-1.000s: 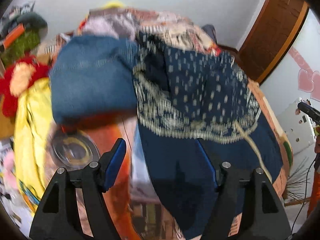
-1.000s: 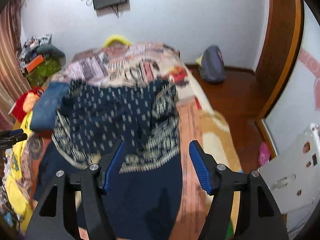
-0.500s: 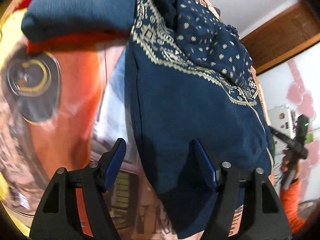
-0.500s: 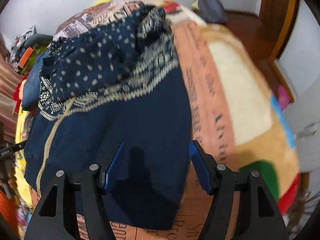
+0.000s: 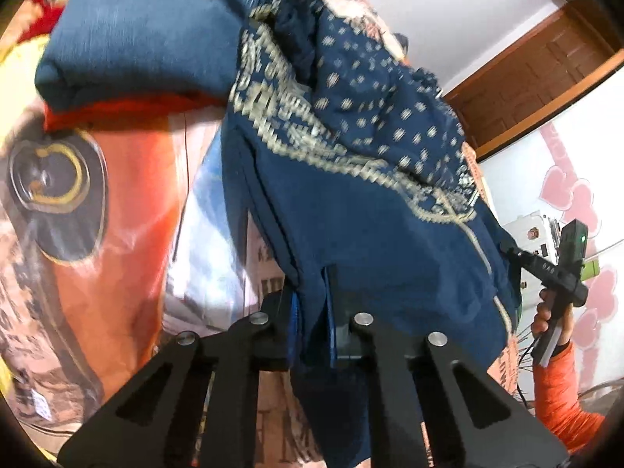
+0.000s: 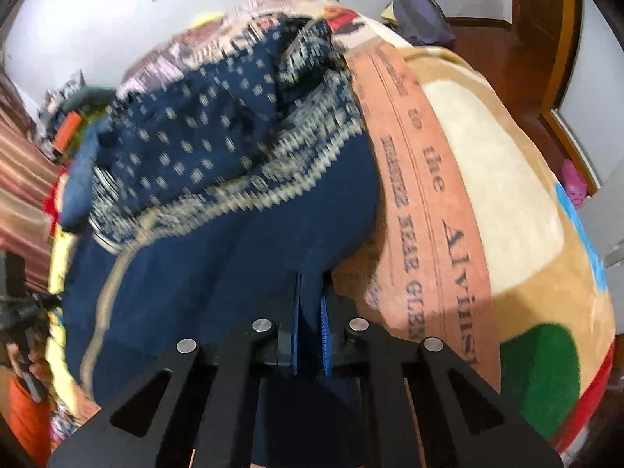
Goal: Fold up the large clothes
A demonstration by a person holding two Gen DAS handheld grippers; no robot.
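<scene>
A large navy garment point(image 5: 370, 214) with a cream patterned band and dotted top lies spread on the bed; in the right wrist view the same garment point(image 6: 234, 253) fills the middle. My left gripper point(image 5: 312, 292) is closing, its blue pads pinching the garment's near left hem. At the near right hem my right gripper point(image 6: 310, 300) is closing too, and cloth fills the gap between its pads. The left wrist view also catches the right gripper point(image 5: 514, 257) at the garment's far corner, held by a hand point(image 5: 546, 312) in an orange sleeve.
A printed blanket point(image 6: 487, 195) covers the bed. A folded blue denim pile point(image 5: 148, 27) over something red sits beside the garment's top. A dark bag point(image 6: 423, 11) rests on the wooden floor by the wall. A brown door point(image 5: 538, 78) stands beyond the bed.
Both grippers came down to the garment's near hem and went from wide open to pinched on the cloth. The views tilted as the wrists rolled.
</scene>
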